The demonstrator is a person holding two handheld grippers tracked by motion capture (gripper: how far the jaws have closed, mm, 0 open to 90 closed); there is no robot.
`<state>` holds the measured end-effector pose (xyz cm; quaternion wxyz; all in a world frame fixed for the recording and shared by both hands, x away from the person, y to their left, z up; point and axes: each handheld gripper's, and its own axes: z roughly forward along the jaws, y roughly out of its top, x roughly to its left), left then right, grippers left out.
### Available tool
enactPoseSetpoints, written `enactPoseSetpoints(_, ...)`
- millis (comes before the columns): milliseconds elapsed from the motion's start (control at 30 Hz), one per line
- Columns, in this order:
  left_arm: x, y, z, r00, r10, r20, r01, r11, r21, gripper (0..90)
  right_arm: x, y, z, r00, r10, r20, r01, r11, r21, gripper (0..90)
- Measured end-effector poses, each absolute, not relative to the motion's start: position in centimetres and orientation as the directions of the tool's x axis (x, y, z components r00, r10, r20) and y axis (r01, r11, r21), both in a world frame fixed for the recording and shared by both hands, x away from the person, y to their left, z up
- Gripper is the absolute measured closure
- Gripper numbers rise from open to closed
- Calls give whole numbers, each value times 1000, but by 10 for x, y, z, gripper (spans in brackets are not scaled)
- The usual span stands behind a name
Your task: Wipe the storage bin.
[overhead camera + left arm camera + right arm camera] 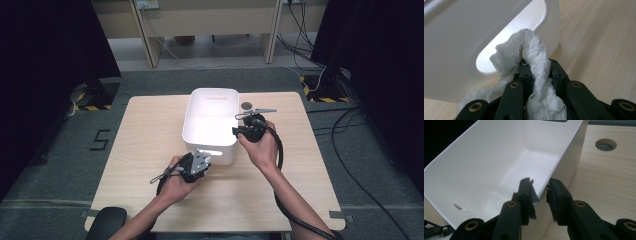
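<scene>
Setting: a lab or test room set up for recording, not a home. One small light-wood table [150,150] with a round cable hole [247,105] in its top, standing on grey carpet tiles [60,165]. Black-and-yellow hazard tape [92,107] marks the floor at stand feet left and right; a number 5 [100,139] is taped in black on the carpet. Dark curtains [45,55] close both sides. Loose cables [310,45] run across the floor. Pale wooden desk frames [210,20] with a wall socket [147,5] line the back.
</scene>
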<state>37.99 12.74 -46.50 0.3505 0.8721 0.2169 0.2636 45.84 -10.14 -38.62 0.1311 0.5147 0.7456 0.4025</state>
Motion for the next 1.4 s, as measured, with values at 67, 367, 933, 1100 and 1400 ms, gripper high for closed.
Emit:
enactPoseSetpoints(67,380,127,-466,765,566,307,195,-658,728,751,458,-101,-386,-433,874,222,664,143,733,724)
enactPoseSetpoints(367,380,125,-474,766,560,314,190,-665,722,751,458,-101,-386,-431,874,223,665,141,733,723)
enactPoseSetpoints(933,381,114,-482,773,557,305,190,-661,725,751,458,-102,-386,-433,874,223,663,142,735,723)
enactPoseSetpoints(1100,381,108,-483,780,547,304,184,-665,723,751,458,-102,-386,-432,873,225,664,140,734,722)
enactPoseSetpoints(1400,380,109,-482,770,564,298,187,-647,740,752,458,-102,-386,-433,873,225,663,139,735,722)
